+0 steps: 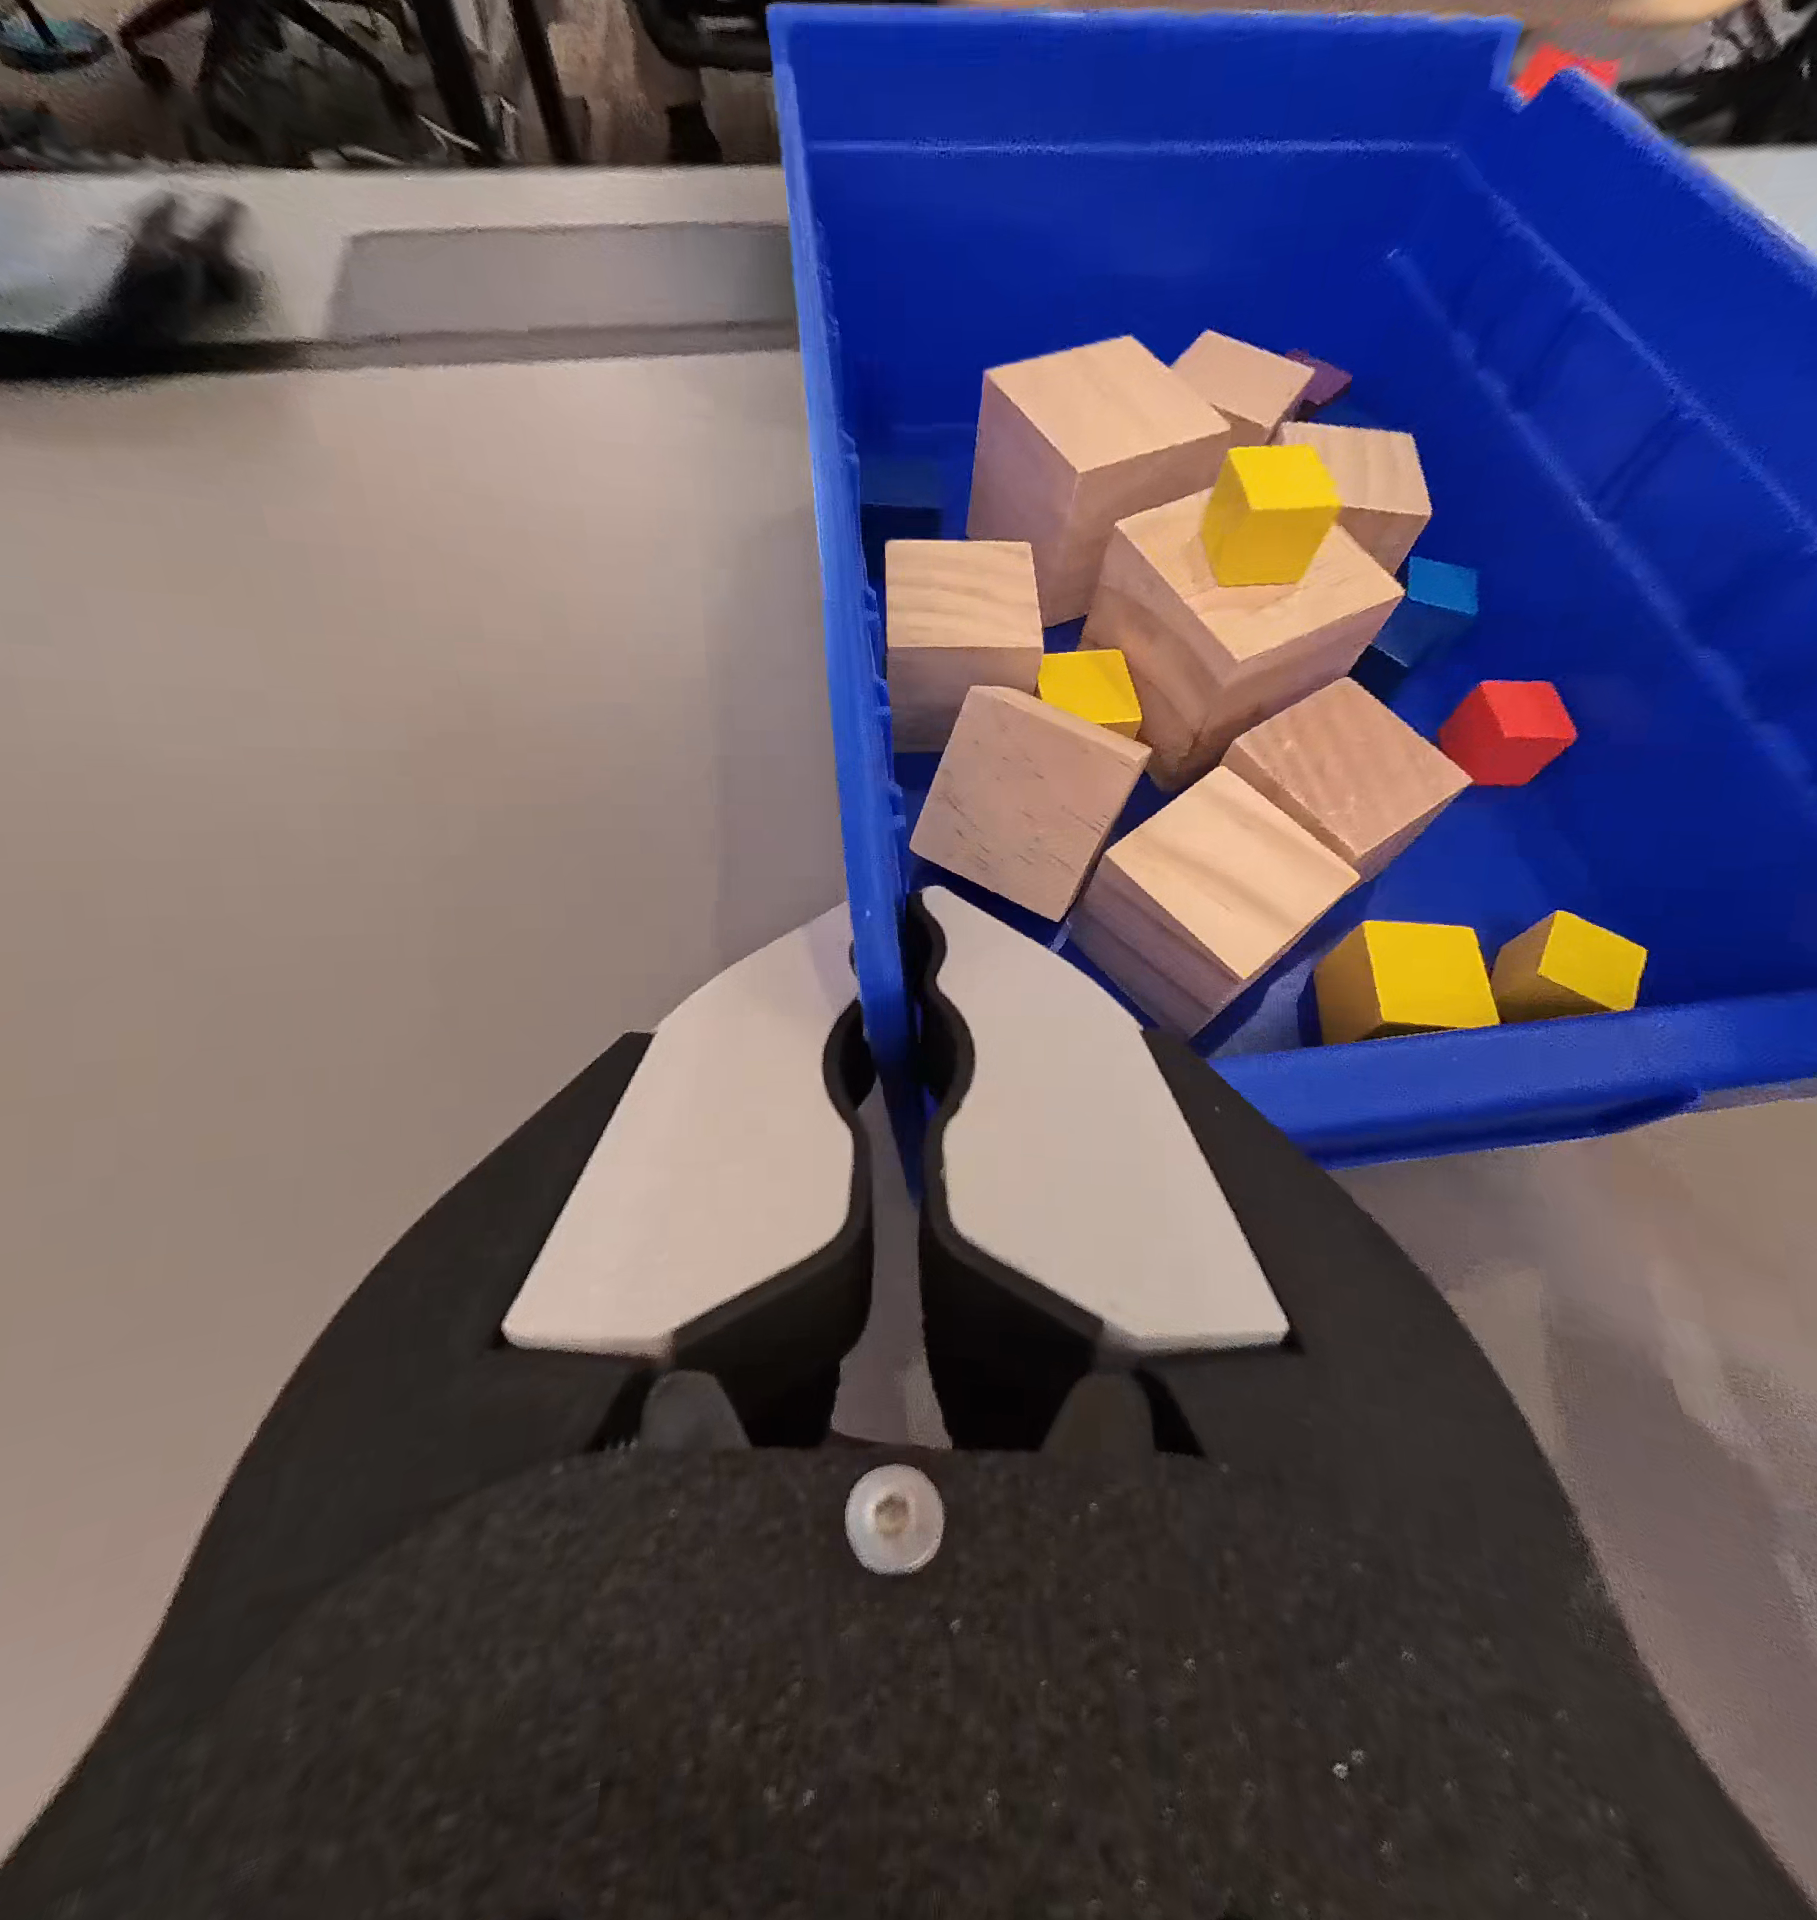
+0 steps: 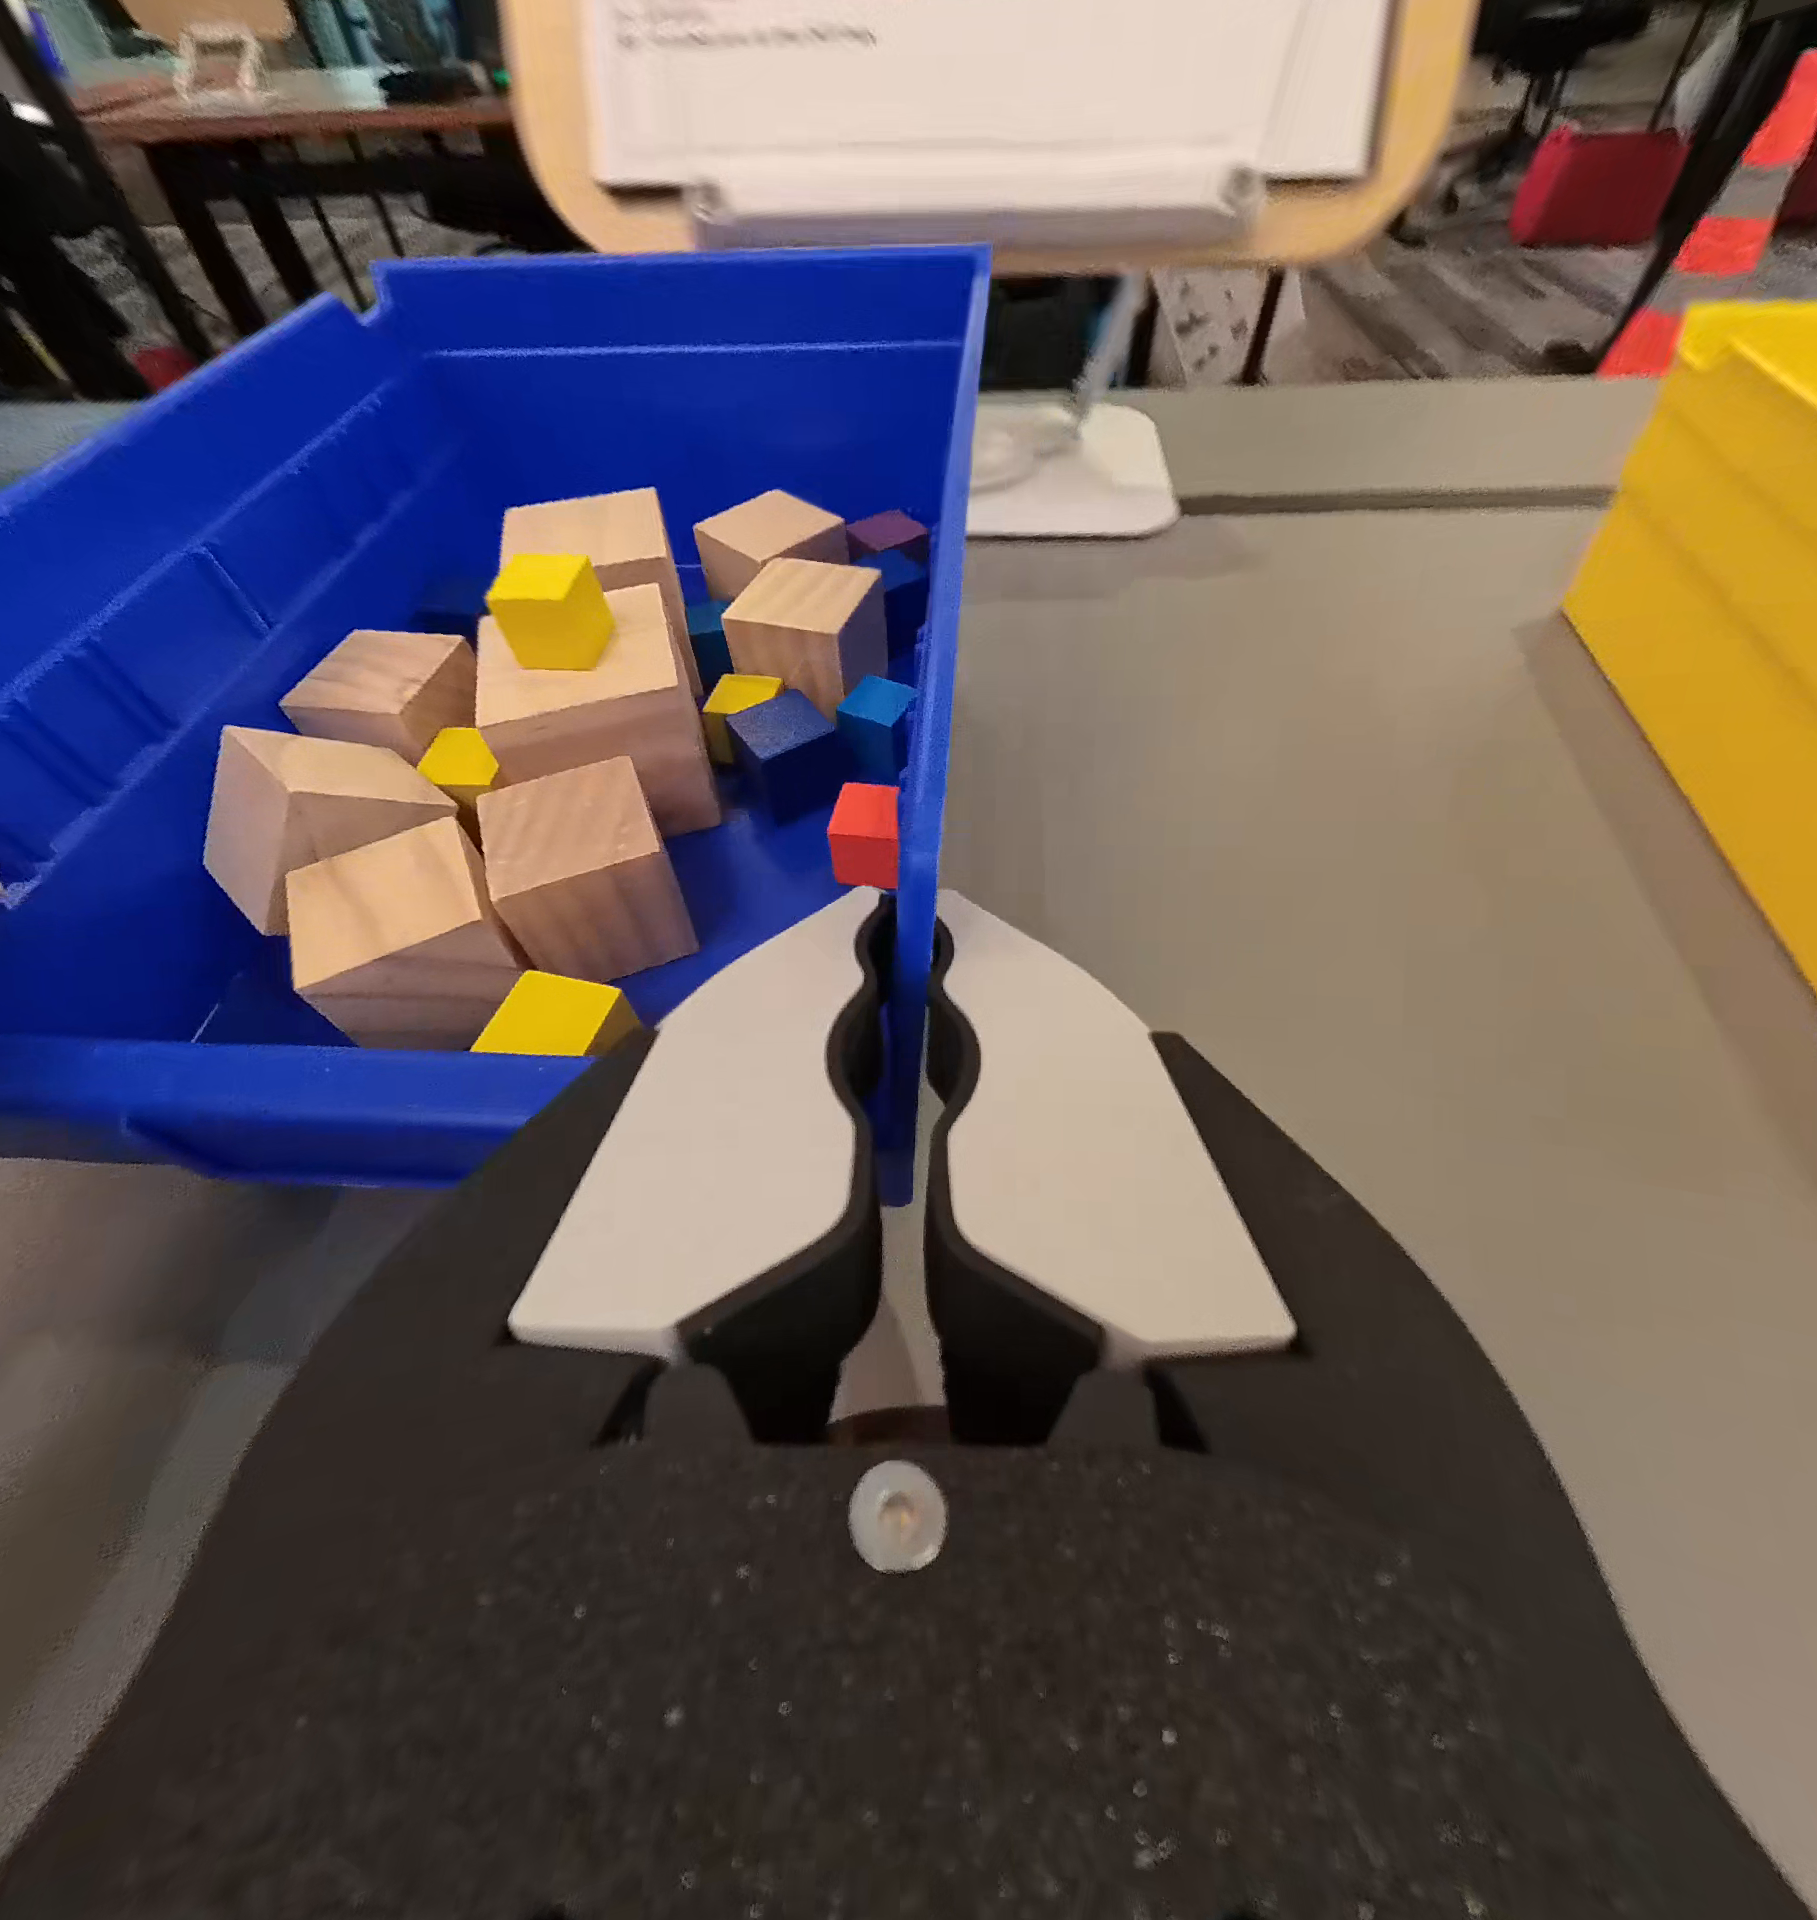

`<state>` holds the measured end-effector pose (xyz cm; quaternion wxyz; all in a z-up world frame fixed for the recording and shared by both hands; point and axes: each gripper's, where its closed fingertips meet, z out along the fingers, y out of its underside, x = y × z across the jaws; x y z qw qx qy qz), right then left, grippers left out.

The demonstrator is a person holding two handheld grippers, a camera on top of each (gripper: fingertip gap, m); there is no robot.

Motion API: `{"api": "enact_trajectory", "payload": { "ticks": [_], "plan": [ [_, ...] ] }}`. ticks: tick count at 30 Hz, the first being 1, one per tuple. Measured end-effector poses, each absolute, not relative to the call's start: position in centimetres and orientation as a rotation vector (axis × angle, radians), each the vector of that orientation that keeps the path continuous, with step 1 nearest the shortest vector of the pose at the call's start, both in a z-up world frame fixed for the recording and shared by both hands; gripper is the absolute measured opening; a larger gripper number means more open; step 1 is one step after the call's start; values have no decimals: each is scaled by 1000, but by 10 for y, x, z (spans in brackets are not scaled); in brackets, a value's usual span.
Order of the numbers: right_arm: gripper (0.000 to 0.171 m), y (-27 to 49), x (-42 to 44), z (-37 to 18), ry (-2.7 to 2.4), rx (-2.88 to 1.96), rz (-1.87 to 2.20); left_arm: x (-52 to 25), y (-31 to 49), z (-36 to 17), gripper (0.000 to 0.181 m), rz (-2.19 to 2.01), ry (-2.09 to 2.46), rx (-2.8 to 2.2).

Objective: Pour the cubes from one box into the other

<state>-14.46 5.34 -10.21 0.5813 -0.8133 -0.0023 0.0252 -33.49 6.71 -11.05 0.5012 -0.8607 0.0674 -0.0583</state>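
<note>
We clamp the left gripper (image 1: 888, 997) on the left wall of the blue box (image 1: 1143, 94), so the load is shared. The cubes (image 2: 571, 727) lie inside it. The right gripper (image 2: 909, 977) pinches the right wall, nearest the yellow box (image 2: 1756, 623), which stands well apart as the likely receiver.

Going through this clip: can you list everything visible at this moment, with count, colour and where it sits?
blue box: one, blue, held between both grippers, tilted, above the table
large wooden cubes: about eight, plain wood, piled inside the blue box
small yellow cubes: at least four, yellow, one on top of the pile, others lower in the box
small red cube: one, red, on the box floor
small blue and purple cubes: several, exact count unclear, against the box wall
yellow box: one, yellow, on the table to the right
table: one, grey
white stand base: one, white, far table edge
left gripper: shut on the box's left wall
right gripper: shut on the box's right wall
</note>
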Motion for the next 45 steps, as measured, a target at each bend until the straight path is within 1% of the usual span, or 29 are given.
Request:
{"api": "enact_trajectory", "payload": {
  "ticks": [4, 7, 10, 13, 16, 19, 20, 21, 22, 24, 26, 28, 30, 32, 33, 35, 37, 39, 40, 41, 42, 43, 45],
  "plan": [
    [3, 49, -223, -86, -70, -1852, 132, -413, 53, -94, 2, -100, 132, -2040],
    [4, 41, -287, -90, -132, -1860, 161, -477, 42, -101, 2, -101, 88, -2065],
    [4, 38, -332, -105, -136, -1889, 200, -523, 33, -112, 2, -79, 44, -2088],
    [4, 38, -354, -117, -141, -1920, 243, -544, 31, -117, 2, -39, 53, -2085],
    [5, 38, -357, -127, -151, -1946, 247, -548, 36, -127, 3, -47, 49, -2070],
    [9, 38, -360, -127, -172, -1959, 359, -549, 39, -128, 3, -78, 2, -2070],
    [10, 36, -360, -127, -226, -1972, 379, -548, 37, -125, 6, -89, 2, -2068],
    [16, 32, -357, -126, -286, -1986, 391, -549, 34, -117, 18, -96, -5, -2048],
    [28, 27, -351, -122, -338, -1988, 408, -554, 29, -105, 32, -80, -33, -2023],
    [32, 9, -333, -105, -456, -1942, 479, -564, 13, -67, 47, -61, -99, -1926],
    [34, 0, -288, -79, -518, -1853, 452, -554, -2, -22, 53, -111, -117, -1805],
    [35, 1, -219, -57, -506, -1780, 369, -504, -9, 10, 59, -200, -15, -1732],
    [35, 9, -124, -39, -387, -1747, 260, -424, -7, 18, 60, -208, 171, -1739],
    [35, 15, -8, -22, -198, -1689, 109, -321, -2, 1, 67, -234, 361, -1782],
    [35, 14, 53, -18, -107, -1658, 22, -265, -1, -12, 75, -288, 437, -1811],
    [35, 6, 168, -17, 75, -1646, -143, -162, -1, -45, 73, -443, 544, -1890],
    [35, -7, 257, -28, 168, -1682, -295, -77, 2, -72, 78, -569, 618, -1973],
    [35, -13, 303, -51, 221, -1748, -273, -15, 17, -81, 73, -616, 609, -1970],
    [38, -9, 307, -68, 255, -1804, -142, 12, 24, -84, 68, -646, 598, -1959],
    [41, -3, 300, -81, 277, -1837, 24, 39, 28, -90, 71, -684, 600, -1965],
    [40, 4, 291, -89, 286, -1839, 162, 63, 28, -96, 74, -721, 613, -1972],
    [40, 10, 287, -94, 308, -1826, 241, 85, 28, -102, 73, -743, 622, -1974],
    [40, 23, 283, -104, 295, -1835, 270, 118, 26, -109, 73, -772, 619, -1968]
  ]
}}
